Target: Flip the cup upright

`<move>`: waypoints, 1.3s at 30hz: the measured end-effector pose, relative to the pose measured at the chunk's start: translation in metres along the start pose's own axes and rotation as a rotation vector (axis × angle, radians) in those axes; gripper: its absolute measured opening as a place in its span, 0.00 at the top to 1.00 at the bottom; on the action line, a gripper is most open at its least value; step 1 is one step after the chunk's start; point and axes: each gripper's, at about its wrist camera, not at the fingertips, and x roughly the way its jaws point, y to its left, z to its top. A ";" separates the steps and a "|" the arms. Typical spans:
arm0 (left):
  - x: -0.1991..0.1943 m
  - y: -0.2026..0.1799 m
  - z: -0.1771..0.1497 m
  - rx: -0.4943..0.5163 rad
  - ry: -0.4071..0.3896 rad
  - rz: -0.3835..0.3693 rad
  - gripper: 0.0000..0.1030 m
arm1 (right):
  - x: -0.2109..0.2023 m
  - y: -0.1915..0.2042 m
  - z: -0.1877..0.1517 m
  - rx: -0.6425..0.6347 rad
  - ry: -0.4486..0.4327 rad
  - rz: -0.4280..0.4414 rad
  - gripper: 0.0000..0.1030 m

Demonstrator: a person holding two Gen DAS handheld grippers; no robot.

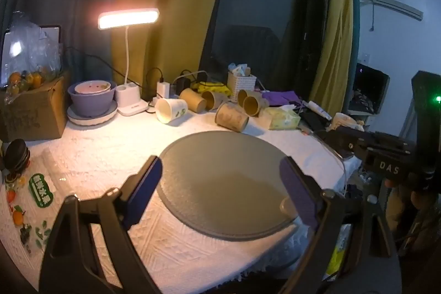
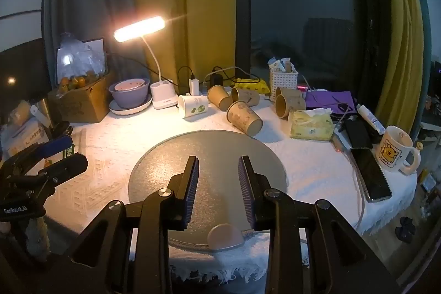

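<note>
Several paper cups lie on their sides at the back of the table. A white cup with green print [image 1: 171,110] [image 2: 192,106] lies at the left. A brown cup [image 1: 231,117] [image 2: 244,118] lies nearest the round grey mat [image 1: 228,183] [image 2: 206,164]. Other brown cups [image 1: 193,99] [image 2: 220,97] lie behind. My left gripper [image 1: 223,181] is open and empty above the mat's near side. My right gripper [image 2: 219,170] is open and empty over the mat; it also shows in the left wrist view [image 1: 386,156].
A lit desk lamp [image 2: 162,98], purple bowls [image 2: 129,94], a cardboard box [image 2: 82,101], a white basket [image 2: 283,80], a tissue pack [image 2: 311,124], phones [image 2: 372,172] and a bear mug [image 2: 397,150] ring the white tablecloth [image 2: 110,156].
</note>
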 end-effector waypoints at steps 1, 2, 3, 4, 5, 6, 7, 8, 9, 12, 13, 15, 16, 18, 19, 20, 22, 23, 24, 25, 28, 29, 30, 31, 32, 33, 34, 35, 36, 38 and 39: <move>0.000 0.000 0.000 0.000 0.000 0.003 0.15 | 0.000 0.000 0.000 0.000 0.000 0.001 0.69; 0.000 0.000 0.000 0.004 -0.003 -0.001 0.15 | 0.000 0.000 0.000 0.001 0.002 0.002 0.69; 0.000 0.000 0.000 0.003 -0.002 -0.001 0.15 | -0.001 0.000 0.000 0.001 0.001 0.002 0.69; 0.000 0.000 0.000 0.006 -0.003 -0.003 0.15 | -0.001 0.000 0.000 0.001 0.002 0.002 0.69; 0.000 0.000 0.000 0.005 -0.002 -0.003 0.15 | -0.001 0.001 0.000 0.001 0.002 0.002 0.69; 0.000 0.000 0.000 0.003 -0.001 -0.007 0.15 | -0.001 0.001 0.000 0.001 0.003 0.002 0.69; 0.000 0.000 0.000 0.004 0.001 -0.008 0.15 | -0.002 0.001 0.001 -0.001 0.002 0.000 0.69; 0.000 0.001 0.000 0.003 0.001 -0.008 0.15 | -0.002 0.001 0.001 -0.001 0.002 0.001 0.69; 0.000 0.000 0.000 0.004 0.001 -0.009 0.15 | -0.002 0.001 0.001 0.000 0.002 0.001 0.69; 0.000 -0.006 0.002 0.009 0.000 -0.009 0.15 | -0.002 -0.001 0.000 0.001 0.002 -0.002 0.69; 0.000 -0.008 0.002 0.010 0.000 -0.008 0.15 | -0.004 0.000 0.000 0.001 0.001 -0.003 0.69; 0.001 -0.007 0.002 0.010 -0.002 -0.008 0.15 | -0.005 0.000 0.001 0.003 0.001 -0.004 0.69; 0.001 -0.007 0.002 0.010 -0.001 -0.008 0.15 | -0.005 0.000 0.001 0.002 0.000 -0.004 0.69; -0.001 -0.010 0.001 0.011 -0.002 -0.010 0.15 | -0.004 -0.002 0.003 0.002 -0.001 -0.004 0.69; -0.001 -0.010 0.001 0.012 -0.002 -0.011 0.15 | -0.005 -0.002 0.003 0.002 -0.001 -0.004 0.69; -0.001 -0.011 0.001 0.012 -0.003 -0.010 0.15 | -0.005 -0.001 0.003 0.002 -0.002 -0.004 0.69; 0.000 -0.010 0.001 0.012 -0.002 -0.010 0.15 | -0.005 -0.001 0.003 0.003 -0.003 -0.004 0.69; 0.000 -0.009 0.001 0.013 -0.002 -0.011 0.15 | -0.005 -0.002 0.003 0.003 -0.004 -0.003 0.69; 0.000 -0.009 0.001 0.013 -0.002 -0.011 0.15 | -0.005 -0.002 0.003 0.003 -0.004 -0.004 0.69; 0.000 -0.009 0.001 0.013 -0.002 -0.013 0.15 | -0.005 -0.001 0.003 0.002 -0.004 -0.004 0.69; 0.000 -0.010 0.001 0.018 0.000 -0.016 0.15 | -0.006 -0.002 0.003 0.002 -0.006 -0.004 0.69; 0.000 -0.010 0.002 0.019 0.002 -0.016 0.15 | -0.006 -0.002 0.003 0.001 -0.006 -0.004 0.69; 0.000 -0.010 0.002 0.019 0.002 -0.016 0.15 | -0.006 -0.002 0.003 0.001 -0.006 -0.004 0.69; 0.000 -0.010 0.002 0.018 0.003 -0.016 0.15 | -0.006 -0.003 0.003 0.002 -0.006 -0.004 0.69; 0.000 -0.010 0.001 0.019 0.002 -0.015 0.15 | -0.006 -0.003 0.003 0.001 -0.007 -0.004 0.69; 0.001 -0.008 0.002 0.017 0.002 -0.015 0.15 | -0.006 -0.002 0.003 0.001 -0.006 -0.004 0.69; 0.001 -0.008 0.002 0.016 0.002 -0.014 0.15 | -0.006 -0.003 0.002 0.001 -0.007 -0.004 0.69; 0.000 -0.008 0.001 0.015 0.003 -0.014 0.15 | -0.006 -0.003 0.002 0.001 -0.007 -0.004 0.69; 0.001 -0.008 0.001 0.014 0.004 -0.015 0.15 | -0.006 -0.003 0.002 0.001 -0.007 -0.004 0.69; 0.001 -0.008 0.001 0.014 0.006 -0.015 0.15 | -0.006 -0.003 0.002 0.001 -0.008 -0.004 0.69; 0.001 -0.008 0.001 0.014 0.006 -0.015 0.15 | -0.006 -0.003 0.002 0.001 -0.008 -0.004 0.69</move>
